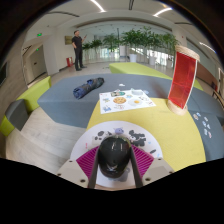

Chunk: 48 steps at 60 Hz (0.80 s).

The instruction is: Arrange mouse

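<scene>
A black computer mouse (114,155) sits between the two fingers of the gripper (115,163), its rounded back facing the camera. The magenta pads (88,161) flank it on either side and appear to press against its flanks, so the fingers look closed on the mouse. Under the mouse is a round white mat (118,134) with small dark speckled marks, lying on the yellow table (165,125).

Beyond the mouse, further along the table, lies a white sheet (122,99) printed with small coloured pictures. To the right of the mouse and well apart from it, a tall red and white standing board (183,78) rises from the table edge. Right of the mouse, near the table's far side, small dark marks dot a pale surface (203,124), too small to tell what they are.

Left of the mouse and beyond the table, on the grey floor (62,100), lies a dark blue bag (88,87). Far beyond the mouse a person (78,48) in dark clothes stands by the wall, with a row of green potted plants (135,42) to that person's right. Nothing lies directly between the mouse and the printed sheet except bare mat and table
</scene>
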Each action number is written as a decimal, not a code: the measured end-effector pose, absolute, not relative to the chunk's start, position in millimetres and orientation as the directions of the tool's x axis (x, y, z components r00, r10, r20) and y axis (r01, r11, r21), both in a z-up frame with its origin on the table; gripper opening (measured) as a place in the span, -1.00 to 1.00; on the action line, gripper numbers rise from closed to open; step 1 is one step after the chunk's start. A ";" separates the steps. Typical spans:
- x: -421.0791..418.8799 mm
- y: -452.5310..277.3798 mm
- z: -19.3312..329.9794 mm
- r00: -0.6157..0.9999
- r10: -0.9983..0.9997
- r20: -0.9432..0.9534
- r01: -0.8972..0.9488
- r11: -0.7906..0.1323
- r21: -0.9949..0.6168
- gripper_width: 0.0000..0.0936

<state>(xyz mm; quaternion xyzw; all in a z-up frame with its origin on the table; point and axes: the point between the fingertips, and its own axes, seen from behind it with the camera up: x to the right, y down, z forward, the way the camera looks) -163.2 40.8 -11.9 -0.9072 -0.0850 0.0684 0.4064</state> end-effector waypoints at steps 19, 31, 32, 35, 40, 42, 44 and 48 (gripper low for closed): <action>-152.1 -36.6 72.5 0.968 0.248 0.028 0.174 -0.589 -0.789 0.79; -133.1 -115.6 126.1 0.974 0.227 0.011 0.134 -0.536 -0.834 0.78; -129.6 -120.5 127.1 0.974 0.226 0.005 0.128 -0.534 -0.836 0.78; -122.7 -134.3 131.9 0.975 0.223 -0.002 0.119 -0.526 -0.842 0.78; -106.0 -146.2 136.9 0.976 0.213 0.042 0.145 -0.498 -0.855 0.78; -97.0 -148.2 137.6 0.977 0.203 0.065 0.159 -0.492 -0.856 0.78; -88.9 -150.6 136.8 0.978 0.194 0.075 0.164 -0.499 -0.851 0.78; -77.3 -155.0 127.3 0.979 0.190 0.071 0.163 -0.528 -0.834 0.77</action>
